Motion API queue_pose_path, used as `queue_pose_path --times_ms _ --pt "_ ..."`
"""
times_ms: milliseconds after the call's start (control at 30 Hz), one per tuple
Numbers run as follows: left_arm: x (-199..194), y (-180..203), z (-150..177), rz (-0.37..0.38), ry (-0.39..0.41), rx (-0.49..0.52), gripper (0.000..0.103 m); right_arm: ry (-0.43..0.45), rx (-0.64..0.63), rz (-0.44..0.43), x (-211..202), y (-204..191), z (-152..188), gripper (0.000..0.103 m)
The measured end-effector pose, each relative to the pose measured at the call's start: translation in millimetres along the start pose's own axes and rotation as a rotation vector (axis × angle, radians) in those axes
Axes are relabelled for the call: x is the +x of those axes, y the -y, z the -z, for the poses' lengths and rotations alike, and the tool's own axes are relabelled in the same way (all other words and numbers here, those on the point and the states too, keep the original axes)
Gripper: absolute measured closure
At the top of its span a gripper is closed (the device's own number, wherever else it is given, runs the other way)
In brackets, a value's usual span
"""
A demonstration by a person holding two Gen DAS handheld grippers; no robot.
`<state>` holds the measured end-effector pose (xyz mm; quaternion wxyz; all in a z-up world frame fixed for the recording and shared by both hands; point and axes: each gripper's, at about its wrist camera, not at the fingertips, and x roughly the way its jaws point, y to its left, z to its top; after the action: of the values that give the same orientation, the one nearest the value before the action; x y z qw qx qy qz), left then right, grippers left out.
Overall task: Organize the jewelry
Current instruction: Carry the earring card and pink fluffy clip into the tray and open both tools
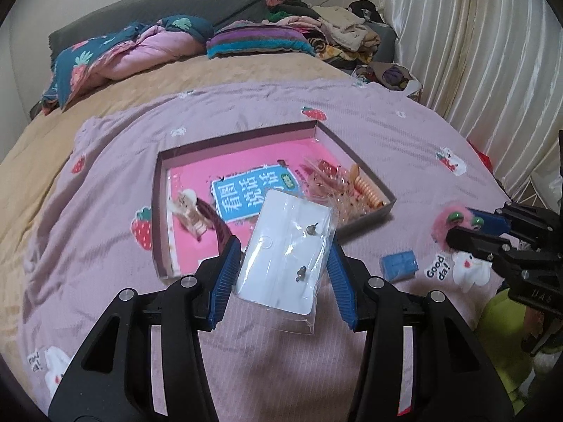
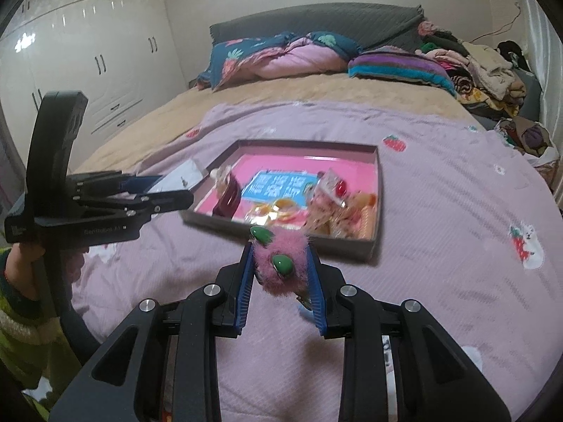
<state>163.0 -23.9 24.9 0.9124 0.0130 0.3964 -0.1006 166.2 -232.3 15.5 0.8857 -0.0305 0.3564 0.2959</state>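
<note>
Over bedspread (image 1: 246, 112), left fingers (image 1: 225, 277) pinch earring packet (image 1: 285, 256); right fingers (image 2: 313, 281) clamp pompom (image 2: 281, 263).

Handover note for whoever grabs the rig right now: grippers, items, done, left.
Left gripper: shut on the earring card, a white card in a clear sleeve, held above the bedspread just short of the tray.
Right gripper: shut on the pink fluffy clip with green stones, held near the tray's front edge.
Done: tray already holds a hair claw, bagged pieces and a spiral hair tie.
Left: set both held items into the tray; a small blue box still lies on the bedspread outside it.
</note>
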Motion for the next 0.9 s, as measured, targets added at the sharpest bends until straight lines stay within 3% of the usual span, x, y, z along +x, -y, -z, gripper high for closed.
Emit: queue_pose_path --times_ms 367,900 --pt "13 -1 -24 -0.002 0.018 0.001 0.062 0.04 0.001 0.039 2 14 -23 0.076" --pt "65 -7 -45 -0.016 -0.026 -0.018 0.062 0.03 0.04 0.051 31 38 -47 0.076"
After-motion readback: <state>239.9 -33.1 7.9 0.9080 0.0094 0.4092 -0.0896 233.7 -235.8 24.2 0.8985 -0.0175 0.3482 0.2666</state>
